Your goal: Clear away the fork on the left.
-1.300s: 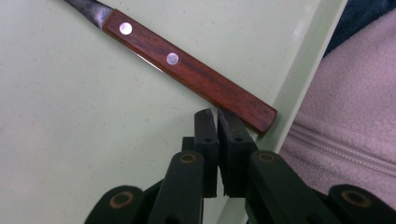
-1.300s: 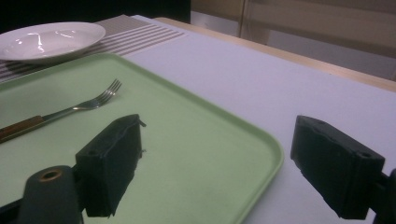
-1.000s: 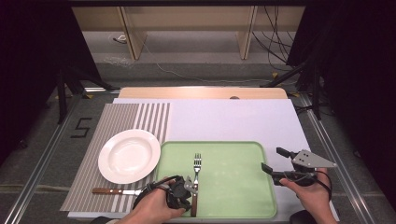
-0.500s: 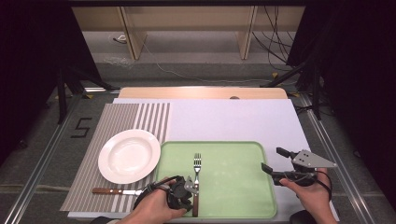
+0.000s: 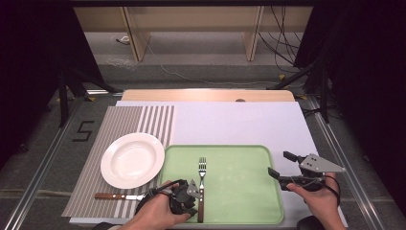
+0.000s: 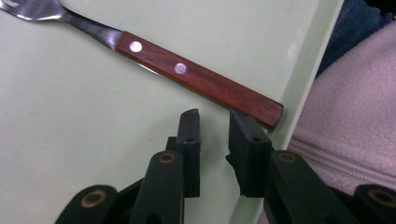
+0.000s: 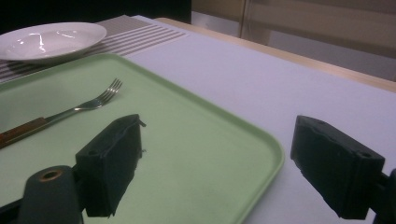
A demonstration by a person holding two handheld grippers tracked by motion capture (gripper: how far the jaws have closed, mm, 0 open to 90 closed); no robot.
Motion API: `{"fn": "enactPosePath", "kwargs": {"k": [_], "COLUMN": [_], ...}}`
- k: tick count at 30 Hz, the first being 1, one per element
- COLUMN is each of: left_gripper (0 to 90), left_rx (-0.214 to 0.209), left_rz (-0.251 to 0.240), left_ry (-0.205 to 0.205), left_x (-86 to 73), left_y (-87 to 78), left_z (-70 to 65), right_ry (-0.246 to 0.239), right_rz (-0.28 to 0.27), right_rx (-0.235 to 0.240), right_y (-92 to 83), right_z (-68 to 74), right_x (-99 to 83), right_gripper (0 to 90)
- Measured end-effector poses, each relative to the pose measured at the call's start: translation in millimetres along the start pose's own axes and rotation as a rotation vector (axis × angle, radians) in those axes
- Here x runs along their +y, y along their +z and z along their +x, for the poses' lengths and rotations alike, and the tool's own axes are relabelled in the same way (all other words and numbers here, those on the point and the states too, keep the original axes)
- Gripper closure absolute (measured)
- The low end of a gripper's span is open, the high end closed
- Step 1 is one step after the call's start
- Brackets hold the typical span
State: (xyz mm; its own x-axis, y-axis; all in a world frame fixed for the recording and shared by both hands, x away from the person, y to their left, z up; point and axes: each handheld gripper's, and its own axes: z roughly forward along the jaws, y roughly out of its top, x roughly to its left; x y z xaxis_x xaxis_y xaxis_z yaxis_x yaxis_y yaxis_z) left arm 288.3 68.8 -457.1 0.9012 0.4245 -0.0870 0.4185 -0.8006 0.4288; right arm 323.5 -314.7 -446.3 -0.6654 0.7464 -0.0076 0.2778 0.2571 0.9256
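Fork (image 5: pixel 201 184) lying flat in the green tray (image 5: pixel 239 201), wooden handle by the near rim. Left hand-held gripper (image 6: pixel 214 122) narrowly parted beside that handle, probably lining up. Right hand-held gripper (image 5: pixel 280 166) parked wide off-tray

White plate (image 5: pixel 132 159) on striped placemat (image 5: pixel 115 143); knife (image 5: pixel 117 196) beside it.

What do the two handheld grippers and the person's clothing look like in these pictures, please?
Both are black two-jaw tools. The left gripper has blocky, flat-faced black fingers with small screw holes and brass-coloured pivot rings on the links. The right gripper carries a grey three-cornered plate on top and has the same chunky black pads. A black cable loops at the wrist. The person wears a pale fleece garment with a zip.
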Motion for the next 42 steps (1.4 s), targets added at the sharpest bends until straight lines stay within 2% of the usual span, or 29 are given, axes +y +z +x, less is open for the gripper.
{"fn": "enactPosePath", "kwargs": {"k": [4,10,16,21,24,27,29,32,35,42], "left_gripper": [69.1,62.4,51.6,39.2,30.5,22.0,16.0,14.0,9.4,6.4], "left_rx": [0.001,0.029,0.087,0.125,0.167,0.21,0.229,0.234,0.231,0.225], "left_rz": [-0.016,-0.057,-0.13,-0.209,-0.264,-0.335,-0.355,-0.384,-0.39,-0.421], "left_ry": [0.012,0.024,0.044,0.011,0.002,-0.029,-0.026,-0.027,-0.045,-0.08], "left_x": [-1.4,-4.3,-9.4,-15.2,-19.6,-24.1,-26.3,-31.0,-36.8,-50.3], "left_y": [-3.1,-8.6,-19.0,-26.2,-31.4,-38.0,-40.7,-43.8,-44.3,-47.2], "left_z": [3.0,8.1,17.6,25.6,30.6,33.9,34.7,37.5,42.7,53.0], "right_ry": [0.001,0.0,0.002,0.004,0.005,0.004,0.004,0.004,0.005,0.003], "right_rz": [0.0,0.001,-0.001,-0.001,-0.001,-0.002,-0.002,-0.002,-0.002,-0.006], "right_rx": [0.0,0.001,0.003,0.004,0.003,0.004,0.004,0.004,0.004,0.006], "right_y": [0.0,-0.5,-0.6,-0.7,-0.8,-0.9,-1.0,-1.0,-0.9,-0.7], "right_z": [0.1,0.0,0.0,0.1,0.1,0.0,0.0,0.0,0.0,-0.2], "right_x": [0.0,0.1,0.1,0.2,0.3,0.2,0.3,0.3,0.3,0.2], "right_gripper": [17.5,17.5,17.5,17.5,17.5,17.5,17.5,17.5,17.5,17.5]}}
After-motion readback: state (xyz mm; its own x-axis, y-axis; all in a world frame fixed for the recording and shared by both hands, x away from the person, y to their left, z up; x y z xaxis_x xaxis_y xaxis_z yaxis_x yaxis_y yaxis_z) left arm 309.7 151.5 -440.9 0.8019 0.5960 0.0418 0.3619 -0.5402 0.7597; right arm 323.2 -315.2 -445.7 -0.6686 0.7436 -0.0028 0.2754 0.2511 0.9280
